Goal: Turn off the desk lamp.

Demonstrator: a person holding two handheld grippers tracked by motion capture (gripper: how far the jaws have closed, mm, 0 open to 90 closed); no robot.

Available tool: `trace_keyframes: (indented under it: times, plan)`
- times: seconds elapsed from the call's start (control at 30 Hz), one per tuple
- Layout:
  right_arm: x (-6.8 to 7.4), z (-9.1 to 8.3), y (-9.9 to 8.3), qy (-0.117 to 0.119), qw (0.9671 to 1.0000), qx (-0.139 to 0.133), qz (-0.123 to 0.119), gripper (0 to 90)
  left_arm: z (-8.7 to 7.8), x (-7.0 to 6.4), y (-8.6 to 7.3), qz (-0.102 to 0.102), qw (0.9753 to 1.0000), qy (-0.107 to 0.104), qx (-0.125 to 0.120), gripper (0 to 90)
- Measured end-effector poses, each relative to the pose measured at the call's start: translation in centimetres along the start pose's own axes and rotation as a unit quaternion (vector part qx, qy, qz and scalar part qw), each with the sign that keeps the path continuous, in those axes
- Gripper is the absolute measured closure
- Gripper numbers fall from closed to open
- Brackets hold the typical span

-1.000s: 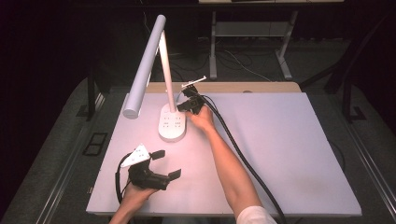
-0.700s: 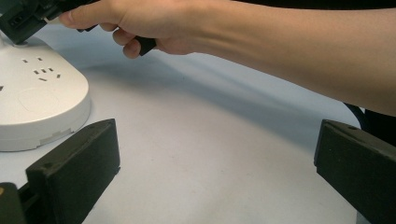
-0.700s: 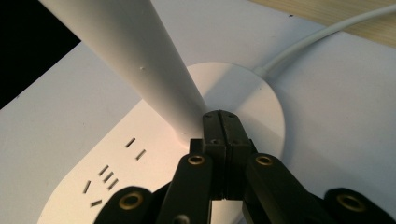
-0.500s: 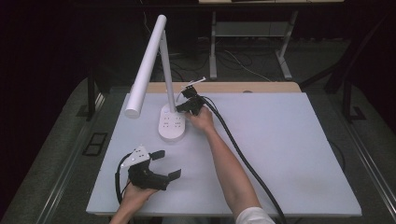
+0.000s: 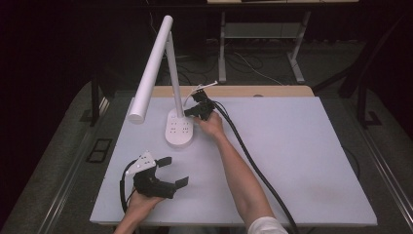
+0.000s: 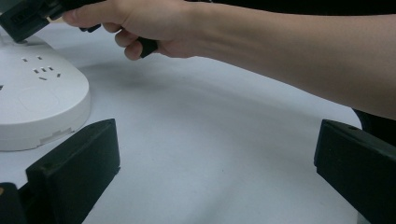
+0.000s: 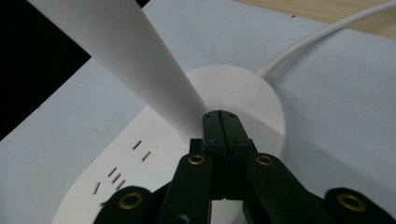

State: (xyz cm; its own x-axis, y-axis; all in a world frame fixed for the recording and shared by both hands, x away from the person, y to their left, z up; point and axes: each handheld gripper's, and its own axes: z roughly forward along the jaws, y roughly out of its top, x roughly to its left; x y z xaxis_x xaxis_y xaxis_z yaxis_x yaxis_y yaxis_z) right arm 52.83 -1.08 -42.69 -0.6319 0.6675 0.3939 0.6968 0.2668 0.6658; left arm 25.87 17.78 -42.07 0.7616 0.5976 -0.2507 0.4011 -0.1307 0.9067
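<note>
The right gripper point(image 5: 194, 111) reaches across the white table point(image 5: 302, 161) to the foot of the desk lamp point(image 5: 168, 73), and in the right gripper view its 2 black jaws are pressed flat together, nothing between them, with their tips right at the spot where the slanted white stem point(image 7: 126, 60) meets the lamp base point(image 7: 243, 93). That closed, pointed posture reads as a poking tool rather than a grasp; my judgement is that the tip is being used to press a touch control or nudge the stem's joint, though no button can be made out under it. The left gripper point(image 5: 168, 171) sits near the table's front edge, well apart from the lamp, and the left gripper view shows its 2 jaws spread wide with bare table between them; it looks parked there, kept out of the way while the other hand works. The lamp stands at the back-left part of the table, close to the wooden strip point(image 5: 272, 90) along the far edge. It is all white: an oval base carrying several groups of socket slots point(image 7: 116, 175) on its top, a thin stem rising from the rear of the base, and a long tubular head point(image 5: 148, 73) sloping down toward the left. A white cord point(image 7: 322, 37) leaves the back of the base toward the far edge.
</note>
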Motion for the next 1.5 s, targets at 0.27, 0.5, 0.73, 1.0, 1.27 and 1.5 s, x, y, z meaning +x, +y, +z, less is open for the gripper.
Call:
trace_keyframes:
  times: [0.27,0.5,0.73,1.0,1.27,1.5]
  plan:
    - [-0.1,-2.3,0.0,0.007,0.9998,-0.014,-0.013,89.8,0.0,0.0,0.0,0.001,1.0000,0.001,0.001,0.0]
    - [0.1,-4.1,-0.4,0.009,0.9996,-0.016,-0.021,78.8,0.1,-0.1,0.0,0.004,1.0000,0.000,0.003,0.0]
    - [0.2,-6.9,-0.7,0.010,0.9991,-0.025,-0.033,56.6,0.1,-0.1,0.0,0.003,1.0000,0.001,0.002,0.0]
    - [0.1,-9.7,-1.0,-0.005,0.9986,-0.030,-0.042,39.7,0.3,-0.3,0.0,0.005,1.0000,-0.001,0.005,0.0]
    - [-0.4,-13.0,-2.3,-0.018,0.9985,-0.031,-0.041,10.5,0.4,-0.3,0.0,0.007,1.0000,0.001,0.007,0.0]
    - [-0.5,-16.1,-4.5,-0.009,0.9980,-0.036,-0.052,0.6,0.5,-0.4,-0.1,0.008,0.9999,0.002,0.009,0.0]
